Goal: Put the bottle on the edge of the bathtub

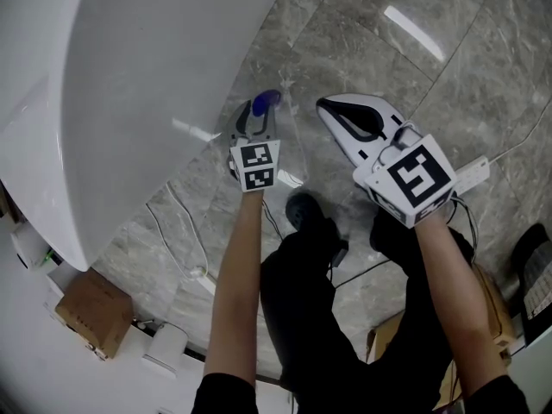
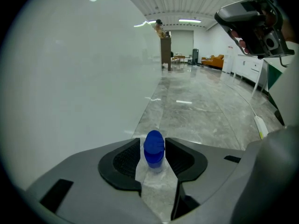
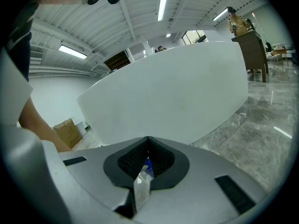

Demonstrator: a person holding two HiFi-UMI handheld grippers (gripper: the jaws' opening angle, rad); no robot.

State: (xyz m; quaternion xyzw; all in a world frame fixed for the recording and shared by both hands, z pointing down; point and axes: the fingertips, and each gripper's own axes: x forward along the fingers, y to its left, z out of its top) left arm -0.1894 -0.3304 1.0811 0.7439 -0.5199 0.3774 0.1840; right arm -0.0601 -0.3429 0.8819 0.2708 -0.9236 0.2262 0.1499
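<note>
beside the bathtub [image 1: 129, 76], left gripper [image 1: 263, 103] jaws flank the blue-capped bottle [image 2: 154, 149].

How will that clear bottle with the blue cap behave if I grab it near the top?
The bottle looks clear and thin-walled: probably light, and may dent under a squeeze. Tall and narrow on glossy floor, it could tip or slide if nudged. Its blue cap looks rigid, likely the safer grip.

Floor [image 1: 414, 50]: glossy grey marble-look tiles, with light streaks reflected at the upper right of the head view. Thin cables [image 1: 185, 231] are laid across it. A cardboard box [image 1: 95, 311] is noted at lower left. Ceiling strip lights [image 3: 162, 3] are lit. An orange sofa [image 2: 216, 59] is seen far back.
</note>
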